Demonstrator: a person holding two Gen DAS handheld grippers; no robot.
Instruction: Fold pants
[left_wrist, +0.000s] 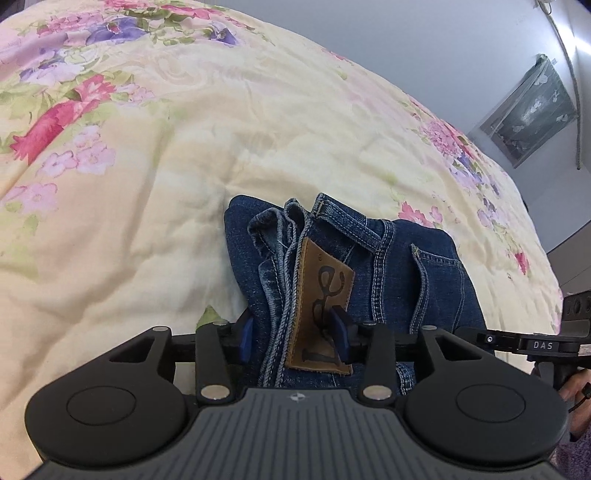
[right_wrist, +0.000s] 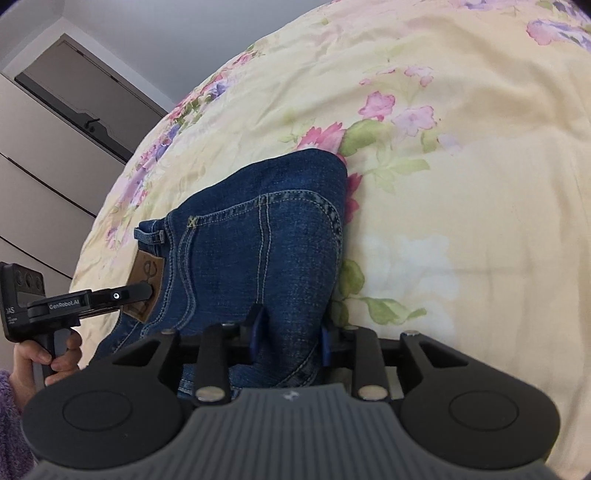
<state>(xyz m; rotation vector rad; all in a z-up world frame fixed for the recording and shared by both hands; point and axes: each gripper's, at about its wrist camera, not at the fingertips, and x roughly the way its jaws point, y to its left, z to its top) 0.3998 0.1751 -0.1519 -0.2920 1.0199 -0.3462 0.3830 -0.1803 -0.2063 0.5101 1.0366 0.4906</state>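
Well, bed: covered by a pale yellow floral bedspread (left_wrist: 184, 147), wrinkled, filling most of both views.
jeans (left_wrist: 406, 266): lay folded into a compact blue bundle on the bedspread, at about 6 o'clock in the left wrist view and from centre toward 7 o'clock in the right wrist view.
leather patch (left_wrist: 321, 295): sat brown on the waistband, stood on end, directly ahead of the left camera; seen small at 9 o'clock of the bundle from the right wrist.
back pocket (right_wrist: 295, 229): faced up, stitched outline turned toward the right camera.
left gripper (left_wrist: 293, 336): pointed steeply down at the waistband end; stood released, blue pads parted, stacked waistband layers between them, the 3 o'clock pad lying over the patch rather than squeezing it.
right gripper (right_wrist: 291, 338): pointed down at the pocket end; denim filled the gap between the two blue pads; clenched on the cloth or merely loose around it, could not tell.
spacing: the two grippers side by side at the near edge of the bundle, apart.
left hand (right_wrist: 55, 354): wrapped around the left gripper's handle at 8 o'clock in the right wrist view, purple fuzzy sleeve (right_wrist: 11, 406) below it.
wardrobe (right_wrist: 37, 166): stood beige beyond the bed at 10 o'clock in the right wrist view.
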